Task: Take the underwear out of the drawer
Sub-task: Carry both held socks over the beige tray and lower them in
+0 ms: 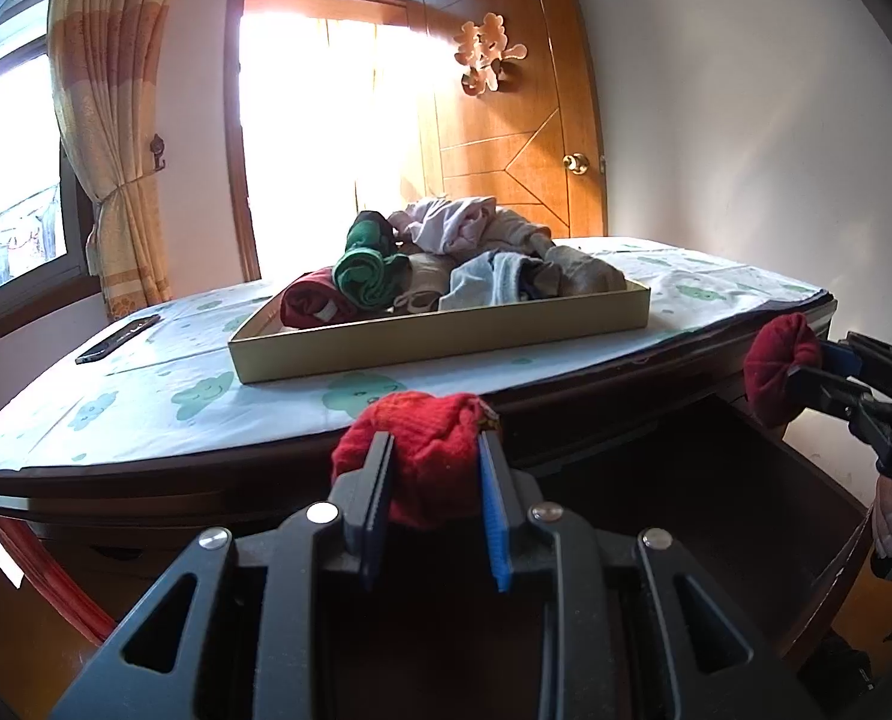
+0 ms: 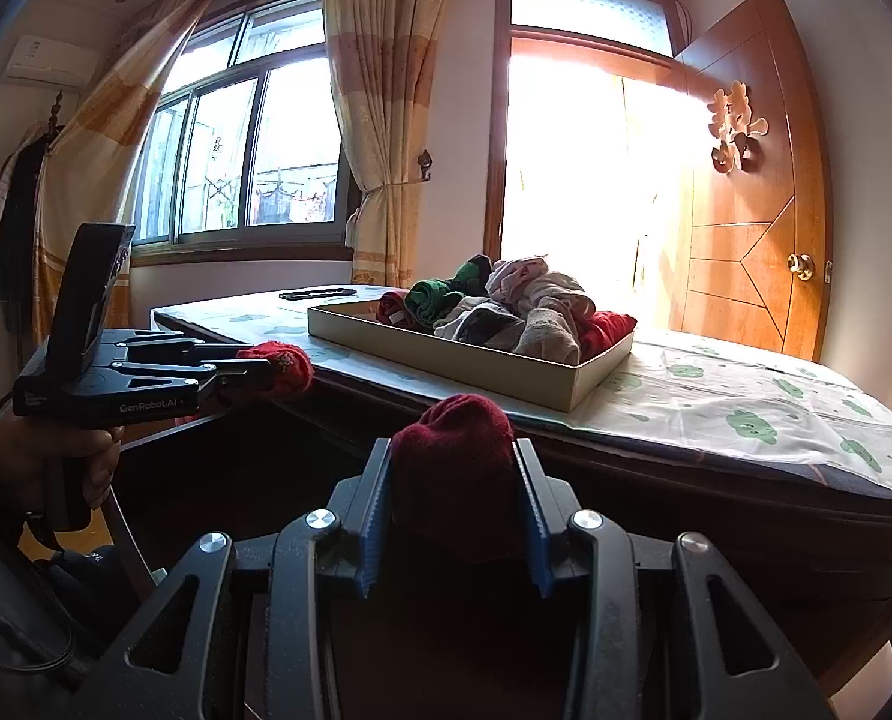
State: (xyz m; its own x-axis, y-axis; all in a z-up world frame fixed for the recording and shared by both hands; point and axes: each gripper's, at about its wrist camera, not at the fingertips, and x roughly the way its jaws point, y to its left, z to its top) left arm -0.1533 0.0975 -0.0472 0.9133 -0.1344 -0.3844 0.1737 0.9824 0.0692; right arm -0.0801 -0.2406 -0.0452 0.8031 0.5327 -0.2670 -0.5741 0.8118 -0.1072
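Both claws are loaded right now. My left claw (image 1: pixel 434 468) is clamped on a bright red bundle (image 1: pixel 422 450), and my right claw (image 2: pixel 454 486) is squeezing a darker maroon bundle (image 2: pixel 454 456). Both pieces are up out of the open drawer (image 1: pixel 685 480), hanging just in front of the counter (image 1: pixel 146 372) edge, with the tray (image 1: pixel 446 330) of rolled clothes sitting further back on the cloud-print cloth.

Stuff I'm worried about from here:

- The red one is only pinched through the middle, with fabric bulging out on both sides of the pads. If I swing too fast it could slip free and drop back into the drawer.
- The two claws are fairly near each other over the drawer, so crossing paths toward the tray could knock them together.
- The tray's already heaped. Dropping more on the pile might roll something off over its low wall.
- Coming in low could catch the tray's front wall and shove it across the cloth toward the phone (image 1: pixel 119 339).
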